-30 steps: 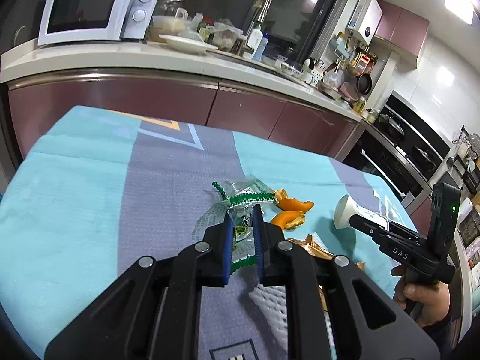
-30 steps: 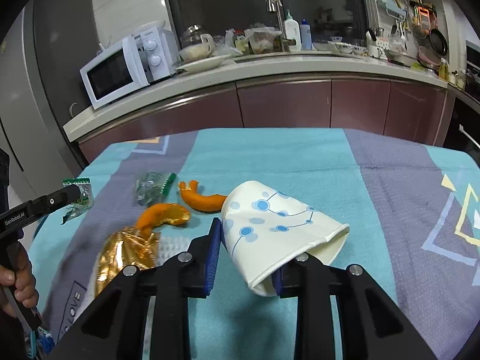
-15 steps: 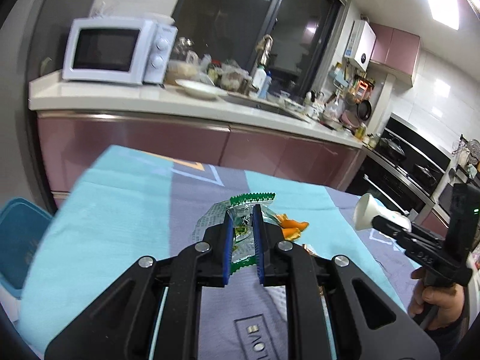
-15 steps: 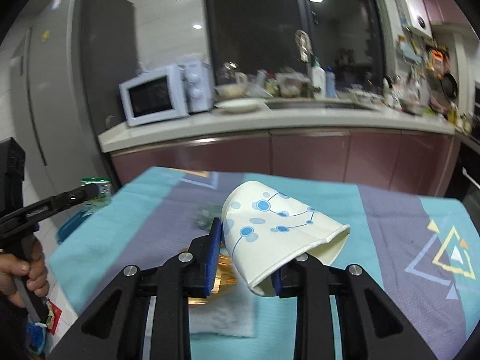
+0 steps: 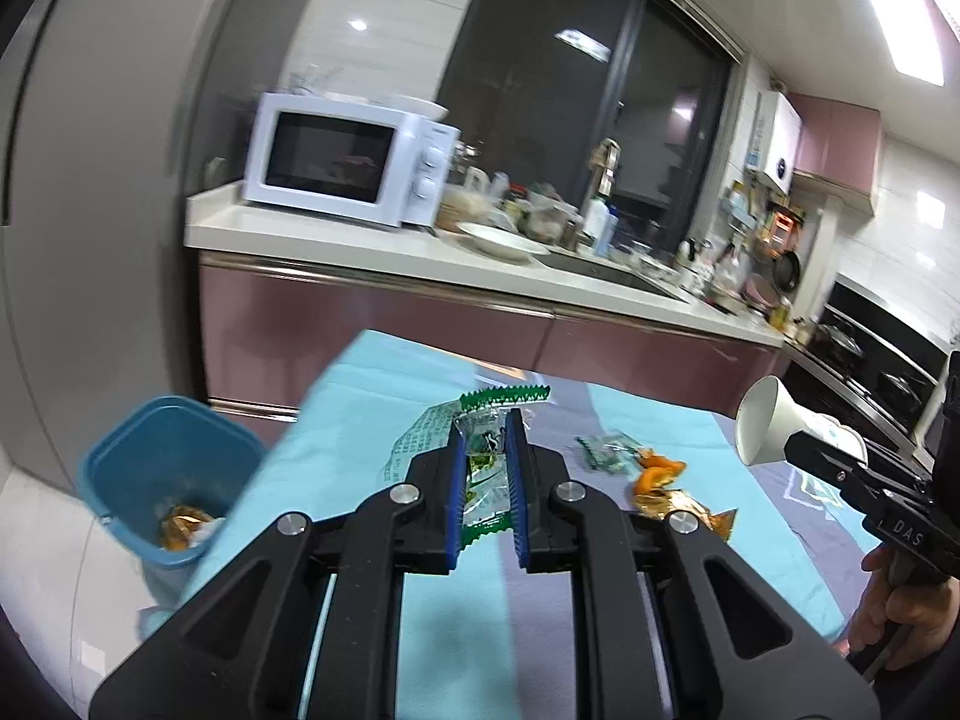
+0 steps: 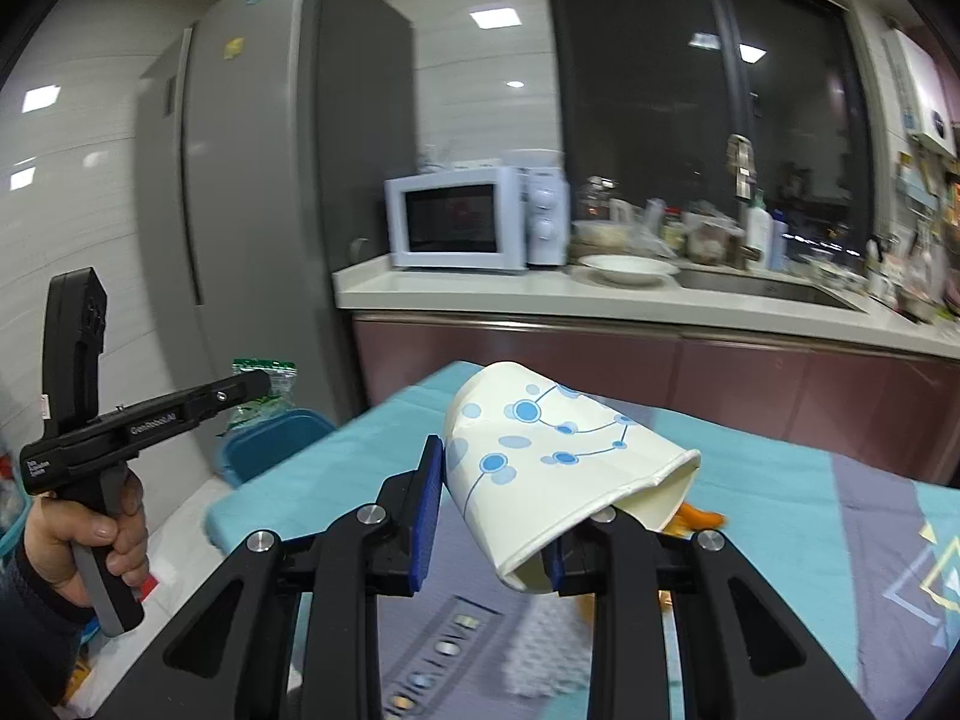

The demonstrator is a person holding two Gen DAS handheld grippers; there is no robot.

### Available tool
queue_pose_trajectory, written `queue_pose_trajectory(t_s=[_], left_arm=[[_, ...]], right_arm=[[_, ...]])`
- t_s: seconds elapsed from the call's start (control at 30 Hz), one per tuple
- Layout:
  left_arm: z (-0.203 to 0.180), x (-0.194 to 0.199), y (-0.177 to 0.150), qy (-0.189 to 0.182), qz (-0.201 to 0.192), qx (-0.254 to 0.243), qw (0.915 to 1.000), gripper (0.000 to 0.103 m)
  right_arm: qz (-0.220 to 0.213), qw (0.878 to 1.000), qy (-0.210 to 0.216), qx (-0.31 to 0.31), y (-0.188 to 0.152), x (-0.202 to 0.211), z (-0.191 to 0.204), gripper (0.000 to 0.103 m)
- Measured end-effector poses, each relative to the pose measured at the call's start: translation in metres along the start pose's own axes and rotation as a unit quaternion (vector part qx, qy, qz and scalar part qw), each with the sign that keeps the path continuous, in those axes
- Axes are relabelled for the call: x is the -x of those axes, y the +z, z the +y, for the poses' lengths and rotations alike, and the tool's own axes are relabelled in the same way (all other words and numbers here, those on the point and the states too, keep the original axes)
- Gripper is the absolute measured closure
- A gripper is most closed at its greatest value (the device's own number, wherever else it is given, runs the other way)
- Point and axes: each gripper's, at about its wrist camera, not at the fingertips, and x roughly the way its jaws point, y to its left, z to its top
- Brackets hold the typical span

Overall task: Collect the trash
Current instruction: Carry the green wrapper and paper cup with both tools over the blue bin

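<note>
My left gripper (image 5: pixel 487 483) is shut on a clear green-edged snack wrapper (image 5: pixel 485 468), lifted above the left end of the table. The same wrapper (image 6: pixel 264 390) shows at the left gripper's tip in the right wrist view, over a blue bin (image 6: pixel 273 444). My right gripper (image 6: pixel 495 522) is shut on a squashed white paper cup (image 6: pixel 558 462) with blue dots; that cup (image 5: pixel 774 429) also appears at the right of the left wrist view. The blue trash bin (image 5: pixel 162 468) stands on the floor left of the table with orange scraps inside.
On the turquoise and grey tablecloth (image 5: pixel 372 396) lie another green wrapper (image 5: pixel 603 453), orange peel (image 5: pixel 657 474) and a golden foil wrapper (image 5: pixel 678 507). Behind it run a counter with a microwave (image 5: pixel 348 159), a plate (image 5: pixel 501 237) and a grey fridge (image 6: pixel 270 168).
Both grippers have risen and swung left with their loads. The table's trash has dropped away, and the blue bin has come into view at the left.
</note>
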Motion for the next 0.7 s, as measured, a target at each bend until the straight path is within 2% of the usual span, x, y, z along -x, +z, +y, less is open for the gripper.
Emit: queue_pose_trajectory(t_s=[0.27, 0.4, 0.7], left_arm=[[0.054, 0.069, -0.009, 0.056, -0.027, 0.023, 0.9978, 0.09], [0.078, 0.09, -0.015, 0.083, -0.029, 0.031, 0.9956, 0.09], [0.124, 0.106, -0.028, 0.126, -0.02, 0.043, 0.9909, 0.09]], right_arm=[[-0.001, 0.997, 0.065, 0.028, 0.01, -0.022, 0.057, 0.077], [0.006, 0.995, 0.097, 0.035, 0.014, -0.041, 0.083, 0.077], [0.031, 0.987, 0.144, 0.064, 0.026, -0.09, 0.137, 0.077]])
